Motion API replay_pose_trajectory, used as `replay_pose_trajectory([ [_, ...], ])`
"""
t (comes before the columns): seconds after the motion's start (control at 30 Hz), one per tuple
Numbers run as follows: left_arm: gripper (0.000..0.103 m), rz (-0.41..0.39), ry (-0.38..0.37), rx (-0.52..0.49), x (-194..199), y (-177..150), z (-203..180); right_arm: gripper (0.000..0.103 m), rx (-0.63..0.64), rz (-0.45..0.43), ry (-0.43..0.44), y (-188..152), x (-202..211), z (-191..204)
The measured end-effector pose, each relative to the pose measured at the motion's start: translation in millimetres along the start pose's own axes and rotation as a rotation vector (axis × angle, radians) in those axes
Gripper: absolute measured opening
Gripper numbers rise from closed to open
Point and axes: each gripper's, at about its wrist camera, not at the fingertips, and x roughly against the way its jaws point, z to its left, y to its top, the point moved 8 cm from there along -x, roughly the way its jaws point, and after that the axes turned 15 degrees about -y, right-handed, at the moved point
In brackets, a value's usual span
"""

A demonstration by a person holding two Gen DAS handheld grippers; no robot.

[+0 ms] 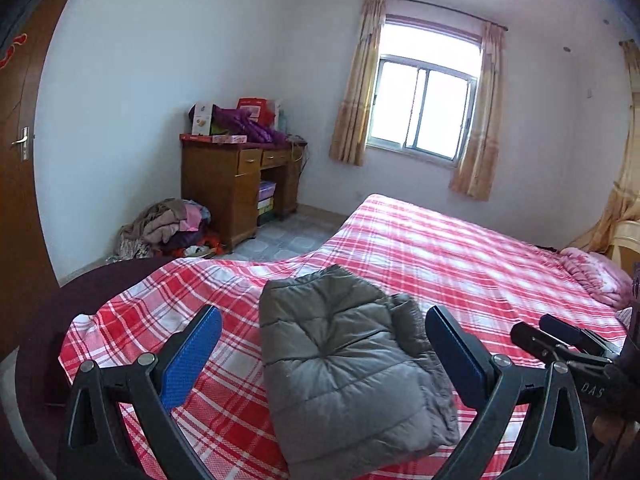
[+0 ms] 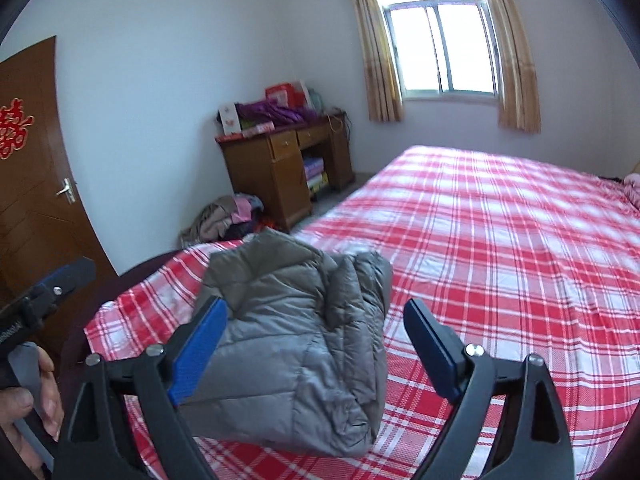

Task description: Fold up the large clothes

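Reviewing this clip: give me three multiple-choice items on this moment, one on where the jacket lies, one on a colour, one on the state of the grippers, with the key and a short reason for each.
1. Where does the grey puffer jacket lie?
A. on the plaid bed
B. on the wooden desk
C. on the floor by the door

2. What colour are the gripper pads?
A. red
B. blue
C. yellow

3. How do the left gripper and right gripper stand?
A. both clamped on the jacket
B. one clamped, one open
C. both open, holding nothing

Key: 1 A, the folded jacket rests on the red and white sheet near the bed's corner. 2 B, blue pads show in both wrist views. 3 C, both pairs of jaws stand wide, clear of the fabric.
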Motion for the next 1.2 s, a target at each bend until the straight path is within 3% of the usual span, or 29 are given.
replay_pose_trajectory([
  [0.27,0.102,-0.031,0.000,0.002,9,6,3,0.093,0.039,-0.051,0.002,8,22,11],
  [1.2,0.102,-0.018,0.018,0.011,9,1,5,0.094,0.033,-0.062,0.009,4,28,12],
])
